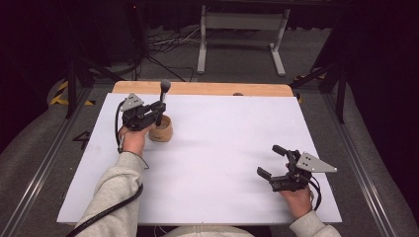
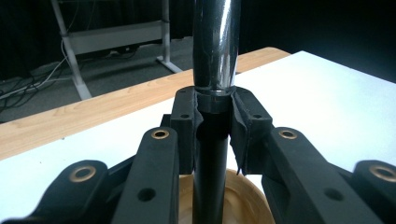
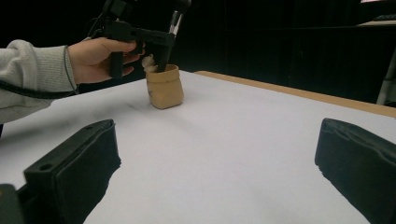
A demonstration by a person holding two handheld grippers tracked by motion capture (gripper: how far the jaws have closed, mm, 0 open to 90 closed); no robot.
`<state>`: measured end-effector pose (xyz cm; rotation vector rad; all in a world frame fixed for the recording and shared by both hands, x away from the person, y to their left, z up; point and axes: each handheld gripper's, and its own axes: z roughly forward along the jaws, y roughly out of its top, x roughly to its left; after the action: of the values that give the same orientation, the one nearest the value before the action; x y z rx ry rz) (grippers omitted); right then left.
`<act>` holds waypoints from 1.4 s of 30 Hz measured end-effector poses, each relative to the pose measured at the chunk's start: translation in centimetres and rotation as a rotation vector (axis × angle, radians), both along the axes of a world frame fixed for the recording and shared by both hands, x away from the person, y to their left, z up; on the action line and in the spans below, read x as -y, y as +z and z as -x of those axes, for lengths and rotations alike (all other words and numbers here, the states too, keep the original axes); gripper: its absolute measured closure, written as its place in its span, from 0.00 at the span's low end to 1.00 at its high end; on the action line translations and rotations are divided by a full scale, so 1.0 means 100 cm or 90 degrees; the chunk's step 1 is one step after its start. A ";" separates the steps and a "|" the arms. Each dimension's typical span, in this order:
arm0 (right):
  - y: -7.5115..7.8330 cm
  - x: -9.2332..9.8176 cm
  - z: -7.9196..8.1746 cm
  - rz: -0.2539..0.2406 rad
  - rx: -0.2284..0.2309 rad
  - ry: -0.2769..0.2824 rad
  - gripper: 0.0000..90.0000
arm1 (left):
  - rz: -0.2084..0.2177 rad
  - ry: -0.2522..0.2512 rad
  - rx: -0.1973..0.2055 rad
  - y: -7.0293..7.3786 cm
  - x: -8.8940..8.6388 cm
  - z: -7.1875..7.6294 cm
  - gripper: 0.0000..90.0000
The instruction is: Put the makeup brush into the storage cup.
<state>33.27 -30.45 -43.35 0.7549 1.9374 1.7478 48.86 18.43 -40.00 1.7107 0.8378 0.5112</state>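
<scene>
A small wooden cup (image 1: 162, 129) stands on the white board (image 1: 222, 148) at the far left. A pestle-like rod (image 1: 161, 101) with a round grey top rises upright out of the cup. My left gripper (image 1: 159, 109) is shut on the rod just above the cup's rim. In the left gripper view the pads clamp the rod (image 2: 215, 46) where chrome meets black, with the cup (image 2: 243, 196) below. My right gripper (image 1: 267, 160) rests near the front right, open with nothing between its jaws. The right gripper view shows the cup (image 3: 164, 87) and rod (image 3: 176, 18) ahead.
The board lies on a wooden table whose far edge (image 1: 207, 89) shows behind it. A grey metal frame (image 1: 242, 29) and cables sit on the floor beyond. Dark stand legs (image 1: 79, 74) flank the table's left and right corners.
</scene>
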 end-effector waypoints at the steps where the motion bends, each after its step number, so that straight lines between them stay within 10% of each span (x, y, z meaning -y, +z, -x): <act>1: 0.000 0.000 0.000 0.000 0.000 0.000 0.00 | 0.000 0.000 -0.002 -0.001 0.000 0.000 0.81; 35: -0.001 -0.001 -0.001 0.004 -0.004 -0.002 0.00 | -0.001 0.000 -0.015 -0.020 -0.005 0.006 0.81; 42: -0.001 0.000 -0.001 0.004 -0.002 -0.002 0.00 | 0.015 -0.014 -0.001 -0.013 -0.008 0.011 0.50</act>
<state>33.37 -30.45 -43.41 0.7579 1.9424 1.7394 47.80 19.27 -41.34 1.6965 0.8225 0.4831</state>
